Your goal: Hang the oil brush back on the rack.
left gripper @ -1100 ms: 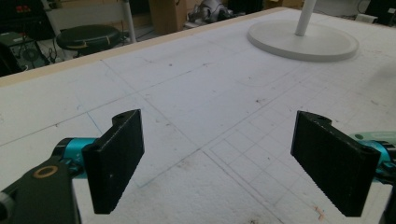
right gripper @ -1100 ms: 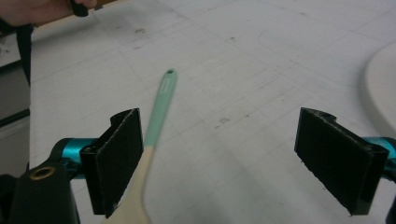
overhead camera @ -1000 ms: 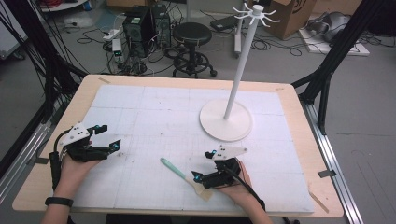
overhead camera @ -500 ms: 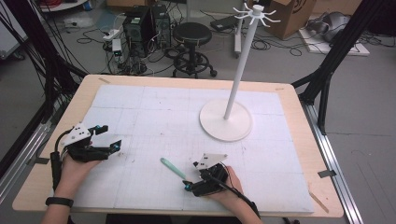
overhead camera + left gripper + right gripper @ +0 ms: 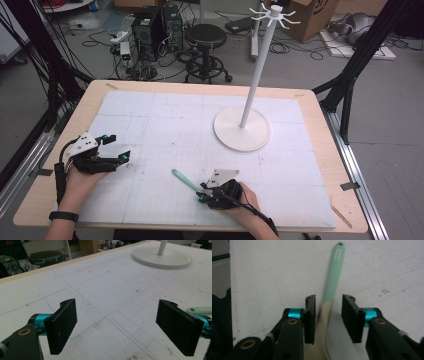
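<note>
- Spatula with a mint-green handle and a beige wooden blade (image 5: 329, 297): it lies flat on the white mat near the front edge, a little left of the middle, and it is the thing in work. In the right gripper view its neck passes between the two jaws, and the handle end with a small hole points away from them.
- Light wooden table (image 5: 320, 107) is the largest thing; its bare rim shows on all sides around the mat, widest at the left and right.
- White foam mat with a thin grid (image 5: 165, 120) covers almost all of the table. Its back and middle parts are free, so there is wide room for moving.
- White stand with a round flat base, a tall pole and hooks on top (image 5: 242, 131) is at the back right, well apart from both hands.
- Left gripper (image 5: 117, 325) rests near the left edge of the mat; its jaws stand wide apart with only bare mat between them.
- Right gripper (image 5: 328, 320) is near the front edge. Its jaws have just been closing around the spatula neck, but a small gap remains at each side and the pads do not press it.
</note>
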`<state>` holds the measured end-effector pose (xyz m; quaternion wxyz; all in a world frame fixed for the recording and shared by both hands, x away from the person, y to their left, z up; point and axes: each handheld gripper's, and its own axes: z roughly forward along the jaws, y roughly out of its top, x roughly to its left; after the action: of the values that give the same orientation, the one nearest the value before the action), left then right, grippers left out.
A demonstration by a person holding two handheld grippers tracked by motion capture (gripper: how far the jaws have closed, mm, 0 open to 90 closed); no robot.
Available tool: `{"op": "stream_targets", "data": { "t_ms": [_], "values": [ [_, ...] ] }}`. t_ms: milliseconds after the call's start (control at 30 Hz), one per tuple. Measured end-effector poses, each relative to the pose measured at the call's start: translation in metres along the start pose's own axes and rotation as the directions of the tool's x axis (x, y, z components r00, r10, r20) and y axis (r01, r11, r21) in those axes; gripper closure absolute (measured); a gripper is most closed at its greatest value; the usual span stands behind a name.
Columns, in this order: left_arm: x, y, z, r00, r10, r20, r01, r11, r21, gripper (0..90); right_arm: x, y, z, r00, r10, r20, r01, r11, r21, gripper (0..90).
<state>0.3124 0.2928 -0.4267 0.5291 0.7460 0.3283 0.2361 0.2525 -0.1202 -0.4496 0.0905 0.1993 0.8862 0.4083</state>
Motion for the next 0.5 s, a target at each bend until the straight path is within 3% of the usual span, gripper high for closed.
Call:
{"op": "stream_targets", "data": {
  "t_ms": [133, 300, 500],
  "values": [
    [-0.0002, 0.0, 0.0, 1.0, 0.0, -0.001, 0.0, 1.0, 0.002, 17.7, 0.0024, -0.0004, -0.0002, 0.9999, -0.008, -0.011, 0.008, 1.0, 0.0, 78.7],
    [-0.0008, 0.0001, -0.0001, 1.0, -0.001, -0.002, 0.001, 1.0, -0.001, 17.7, 0.0011, 0.0008, -0.0002, 0.9991, 0.041, -0.013, -0.041, 0.999, 0.008, 80.6],
    [-0.001, -0.0007, 0.0001, 1.0, 0.001, -0.002, -0.001, 1.0, 0.004, 17.7, 0.0012, 0.0033, -0.0005, 0.9985, 0.054, -0.009, -0.054, 0.998, 0.03, 82.0]
  ]
}}
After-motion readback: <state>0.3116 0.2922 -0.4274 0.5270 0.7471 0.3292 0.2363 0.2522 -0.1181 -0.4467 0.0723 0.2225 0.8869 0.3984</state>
